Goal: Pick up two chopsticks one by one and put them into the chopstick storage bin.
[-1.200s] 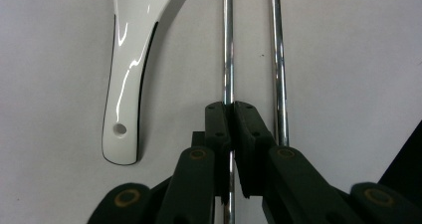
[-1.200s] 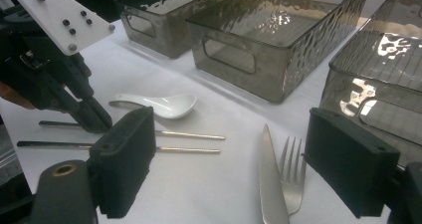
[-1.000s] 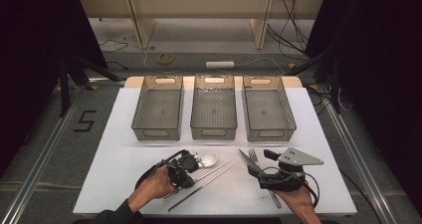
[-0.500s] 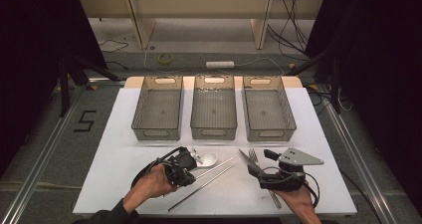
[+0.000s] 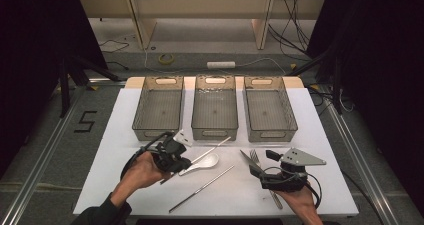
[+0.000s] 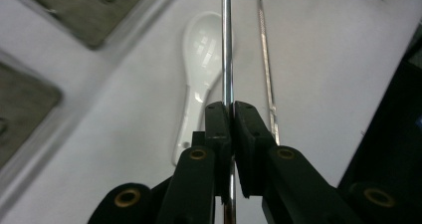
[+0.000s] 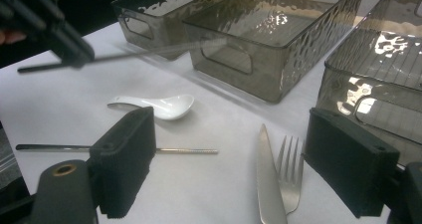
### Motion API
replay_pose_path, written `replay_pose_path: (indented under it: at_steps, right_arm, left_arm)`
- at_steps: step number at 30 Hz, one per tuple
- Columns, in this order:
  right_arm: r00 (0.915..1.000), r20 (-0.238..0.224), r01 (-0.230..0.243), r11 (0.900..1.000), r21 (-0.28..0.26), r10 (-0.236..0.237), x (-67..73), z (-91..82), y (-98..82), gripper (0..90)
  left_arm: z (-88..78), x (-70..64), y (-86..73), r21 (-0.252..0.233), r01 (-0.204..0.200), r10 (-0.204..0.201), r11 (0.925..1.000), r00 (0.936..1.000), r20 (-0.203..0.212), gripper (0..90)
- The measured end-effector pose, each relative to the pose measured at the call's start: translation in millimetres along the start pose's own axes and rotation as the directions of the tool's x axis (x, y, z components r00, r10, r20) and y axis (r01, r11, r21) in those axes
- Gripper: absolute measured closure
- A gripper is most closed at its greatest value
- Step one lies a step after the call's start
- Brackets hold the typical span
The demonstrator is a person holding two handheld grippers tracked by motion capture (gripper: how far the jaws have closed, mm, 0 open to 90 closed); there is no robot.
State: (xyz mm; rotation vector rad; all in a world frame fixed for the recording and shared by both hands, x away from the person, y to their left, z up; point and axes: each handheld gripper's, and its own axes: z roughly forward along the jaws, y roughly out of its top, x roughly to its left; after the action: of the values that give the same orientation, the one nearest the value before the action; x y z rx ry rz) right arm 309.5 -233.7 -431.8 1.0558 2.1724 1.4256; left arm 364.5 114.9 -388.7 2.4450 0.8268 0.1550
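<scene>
My left gripper [image 5: 181, 161] is shut on a thin metal chopstick [image 5: 220, 144] and holds it above the white table [image 5: 115, 150]; in the left gripper view the pads [image 6: 219, 119] pinch the chopstick [image 6: 226, 45]. Beneath it lie a white ceramic spoon [image 5: 207, 161] and a second chopstick [image 5: 200, 189]. My right gripper [image 5: 262, 164] rests open at the front right, its jaws either side of a knife [image 7: 268, 184] and a fork [image 7: 291, 174] without touching them. The right gripper view also shows the left gripper [image 7: 74, 52] with the raised chopstick [image 7: 149, 52].
Three smoky clear plastic trays [image 5: 159, 130] [image 5: 215, 132] [image 5: 272, 132] stand in a row across the back half of the table, all with nothing in them. Beyond the table lie floor cables and a power strip [image 5: 221, 64].
The left gripper has risen off the table, lifting one chopstick away from the other, which stays lying there. The right gripper has not moved.
</scene>
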Motion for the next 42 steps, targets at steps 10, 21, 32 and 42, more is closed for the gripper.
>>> replay_pose_path:
  at_steps: [10, 21, 32, 42]
  right_arm:
    - [1.0000, -0.002, -0.001, 1.000, -0.003, 0.001, -1.0, 0.6, -0.2, 21.1]
    - [1.0000, -0.002, 0.004, 1.000, -0.007, -0.004, -0.3, -0.2, 0.1, 21.1]
    - [1.0000, -0.005, 0.002, 1.000, -0.006, -0.002, -0.4, 0.0, 0.0, 21.1]
    - [1.0000, -0.006, -0.005, 1.000, -0.005, 0.005, -1.9, 0.7, -0.6, 21.1]
  left_arm:
    - [-19.7, 41.4, 6.1, -0.104, 0.096, -0.104, 0.9899, 0.9917, -0.075, 85.0]
    - [-34.6, 90.1, 4.8, -0.216, 0.202, -0.238, 0.9554, 0.9583, -0.158, 84.9]
    - [-38.3, 121.1, 10.5, -0.249, 0.247, -0.301, 0.9365, 0.9304, -0.209, 84.9]
    - [-32.5, 151.1, 17.5, -0.252, 0.301, -0.358, 0.9197, 0.9062, -0.225, 84.9]
